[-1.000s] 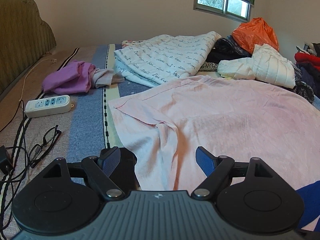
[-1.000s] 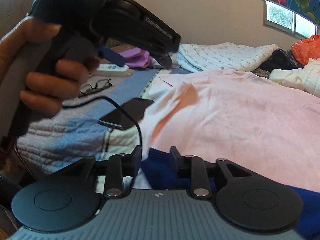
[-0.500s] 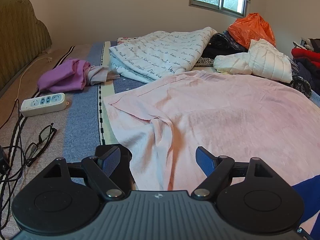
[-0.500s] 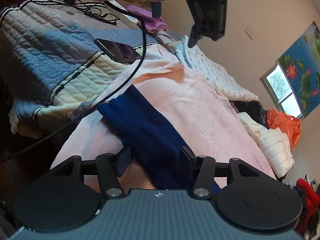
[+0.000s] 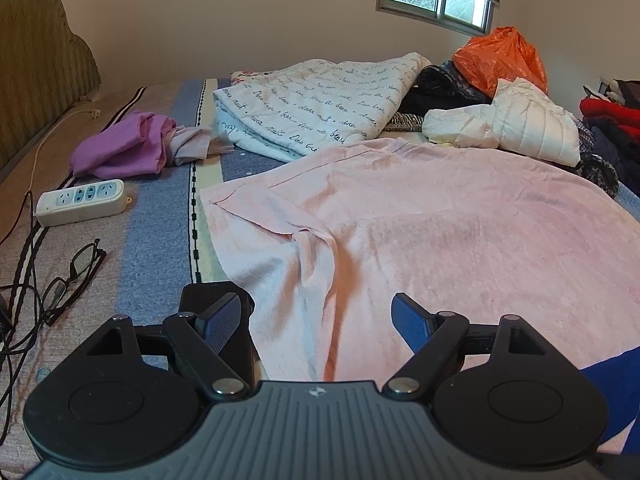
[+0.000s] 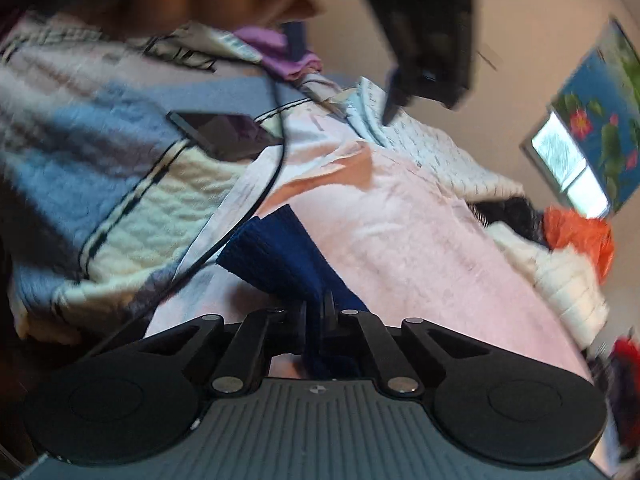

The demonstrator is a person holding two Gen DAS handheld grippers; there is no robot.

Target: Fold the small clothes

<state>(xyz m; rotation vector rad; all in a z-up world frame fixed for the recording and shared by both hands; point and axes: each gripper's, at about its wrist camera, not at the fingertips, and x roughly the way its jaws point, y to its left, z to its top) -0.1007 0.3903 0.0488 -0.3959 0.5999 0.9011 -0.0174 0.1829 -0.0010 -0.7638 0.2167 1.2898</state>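
Right gripper (image 6: 316, 314) (pinched) at blue garment (image 6: 280, 256) edge

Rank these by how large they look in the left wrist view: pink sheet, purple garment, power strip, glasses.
1. pink sheet
2. purple garment
3. power strip and glasses: look about alike, and the glasses lie nearer the camera, so no firm order.

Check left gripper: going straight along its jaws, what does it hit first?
Probably the pink cloth spread on the bed. The left gripper has open, empty jaws angled down at its creased near part; depth is uncertain.
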